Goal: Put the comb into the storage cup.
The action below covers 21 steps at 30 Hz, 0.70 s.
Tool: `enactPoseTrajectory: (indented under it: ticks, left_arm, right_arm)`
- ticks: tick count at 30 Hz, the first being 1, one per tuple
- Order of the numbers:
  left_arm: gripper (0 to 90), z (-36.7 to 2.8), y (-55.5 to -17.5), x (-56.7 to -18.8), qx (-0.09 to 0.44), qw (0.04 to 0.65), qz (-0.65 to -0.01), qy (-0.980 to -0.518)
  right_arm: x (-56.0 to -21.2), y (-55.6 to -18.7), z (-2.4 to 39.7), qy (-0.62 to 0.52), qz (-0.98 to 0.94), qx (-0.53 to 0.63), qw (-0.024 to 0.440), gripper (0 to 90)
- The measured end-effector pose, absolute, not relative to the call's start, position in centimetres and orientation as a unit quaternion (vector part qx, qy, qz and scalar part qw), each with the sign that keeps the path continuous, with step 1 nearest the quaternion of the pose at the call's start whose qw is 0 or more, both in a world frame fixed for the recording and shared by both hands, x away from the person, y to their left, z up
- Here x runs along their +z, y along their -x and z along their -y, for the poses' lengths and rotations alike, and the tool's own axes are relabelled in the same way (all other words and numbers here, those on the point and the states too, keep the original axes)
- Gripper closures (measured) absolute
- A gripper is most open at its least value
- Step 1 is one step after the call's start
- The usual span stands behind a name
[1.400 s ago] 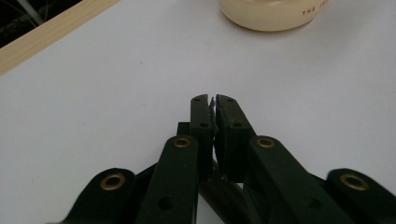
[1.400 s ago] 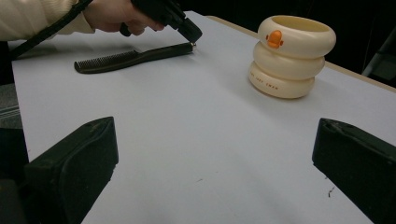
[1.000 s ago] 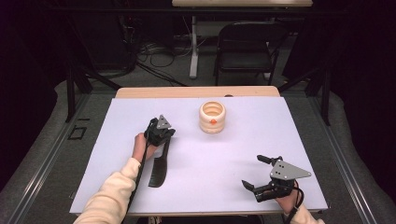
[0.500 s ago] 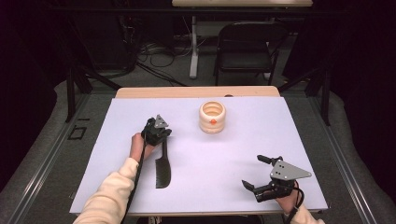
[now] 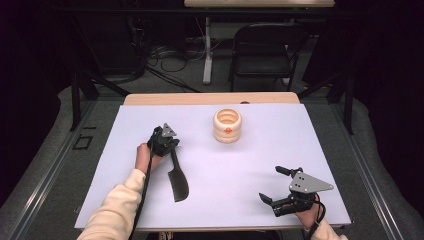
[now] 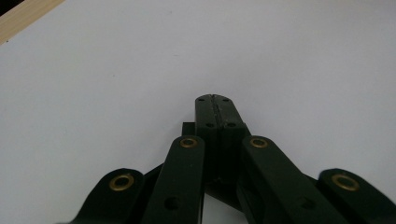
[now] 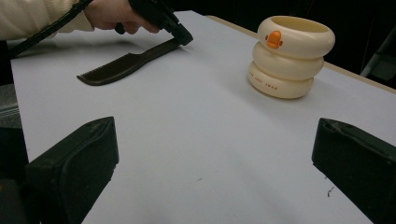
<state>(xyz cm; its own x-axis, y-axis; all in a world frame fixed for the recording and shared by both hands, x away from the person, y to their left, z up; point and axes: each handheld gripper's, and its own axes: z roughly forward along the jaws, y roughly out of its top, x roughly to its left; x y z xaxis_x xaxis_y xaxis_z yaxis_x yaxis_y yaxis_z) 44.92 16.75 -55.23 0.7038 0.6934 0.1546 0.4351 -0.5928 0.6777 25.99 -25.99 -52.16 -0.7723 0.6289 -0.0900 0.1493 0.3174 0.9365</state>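
Left tool pinching handle end of black comb on white counter. Comb's long side points back toward person. Cream cup sits right of left tool, near. Right tool spread wide, farther off.

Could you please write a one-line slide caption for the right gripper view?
Left gripper clamps a dark comb by its handle beside a cream ringed cup; right gripper fingers open.

Dark comb flat on white table, handle end w/ left gripper
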Motion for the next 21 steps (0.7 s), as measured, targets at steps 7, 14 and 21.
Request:
enactPoseTrajectory:
  ticks: [7, 14, 21]
  left_arm:
    - [89.7, -17.4, -44.8, -55.3, 0.207, 0.306, -0.331, -0.868]
    - [89.7, -18.1, -44.4, -55.5, 0.204, 0.302, -0.331, -0.870]
    - [89.7, -18.6, -44.1, -55.4, 0.208, 0.296, -0.333, -0.871]
  right_arm:
    - [-52.2, -26.0, 26.0, -0.250, -0.779, 0.528, 0.227, 0.0]
    - [-52.2, -26.0, 26.0, -0.250, -0.780, 0.527, 0.227, 0.0]
    - [-52.2, -26.0, 26.0, -0.251, -0.780, 0.526, 0.228, 0.0]
